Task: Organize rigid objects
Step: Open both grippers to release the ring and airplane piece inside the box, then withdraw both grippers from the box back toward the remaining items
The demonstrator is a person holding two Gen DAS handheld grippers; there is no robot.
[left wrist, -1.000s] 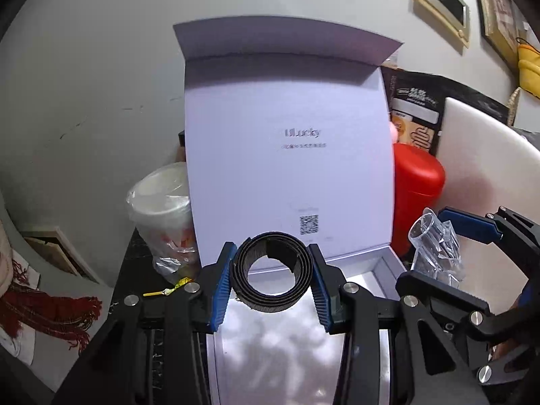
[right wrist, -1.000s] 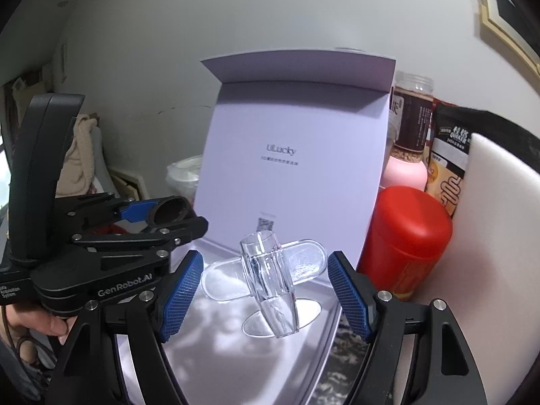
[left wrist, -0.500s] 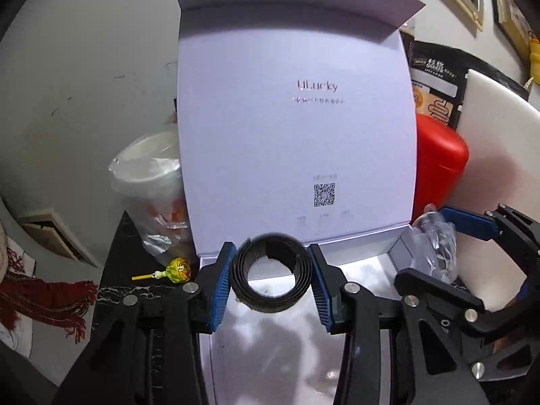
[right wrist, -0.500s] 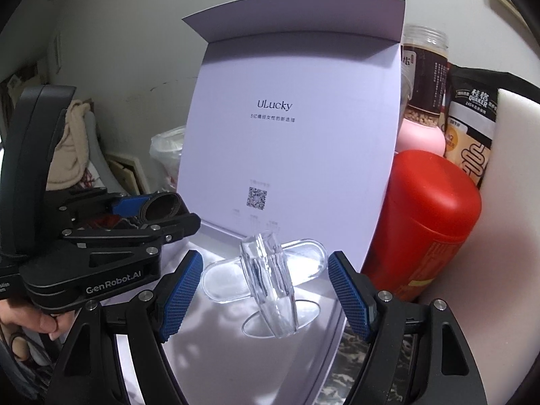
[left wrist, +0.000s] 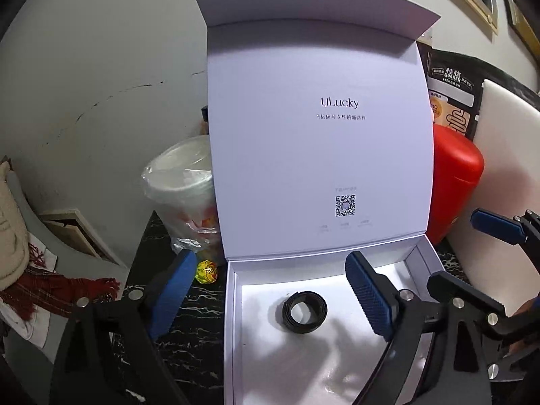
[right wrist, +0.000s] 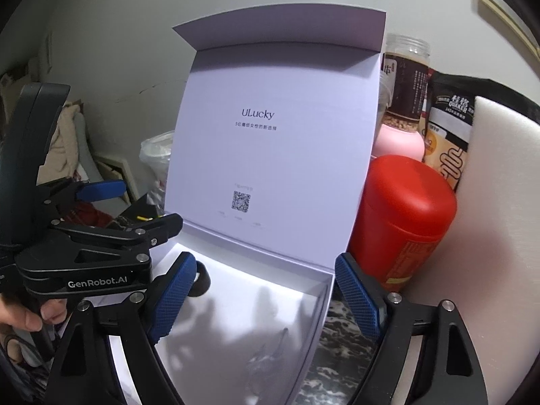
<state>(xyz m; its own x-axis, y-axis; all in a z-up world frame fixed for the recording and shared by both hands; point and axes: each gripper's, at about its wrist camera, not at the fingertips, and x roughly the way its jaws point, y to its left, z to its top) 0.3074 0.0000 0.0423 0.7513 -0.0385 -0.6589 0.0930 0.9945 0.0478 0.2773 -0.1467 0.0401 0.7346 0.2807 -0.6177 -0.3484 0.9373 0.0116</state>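
A white gift box [left wrist: 233, 303] stands with its lid [left wrist: 317, 135] upright. A black coiled ring [left wrist: 305, 310] lies loose on the box floor, below my left gripper [left wrist: 270, 259], whose jaws are opening with nothing between the pads. In the right wrist view the ring [right wrist: 201, 281] peeks out behind a blue pad. My right gripper [right wrist: 264, 260] hangs over the box's right half [right wrist: 324, 300]; its jaws are opening and hold nothing. A faint, blurred clear shape [right wrist: 270, 347] shows on the box floor beneath it.
A red canister [right wrist: 401, 219] stands against the box's right side, with a jar [right wrist: 405, 77], a Quaker bag [right wrist: 449, 125] and a white foam board [right wrist: 499, 202] behind it. Left of the box are a plastic-wrapped cup [left wrist: 182, 185] and a lollipop [left wrist: 206, 271] on the black marbled top [left wrist: 189, 337].
The left jaws have spread and the black ring has dropped onto the box floor. The clear plastic piece is gone from between the right jaws, which have widened.
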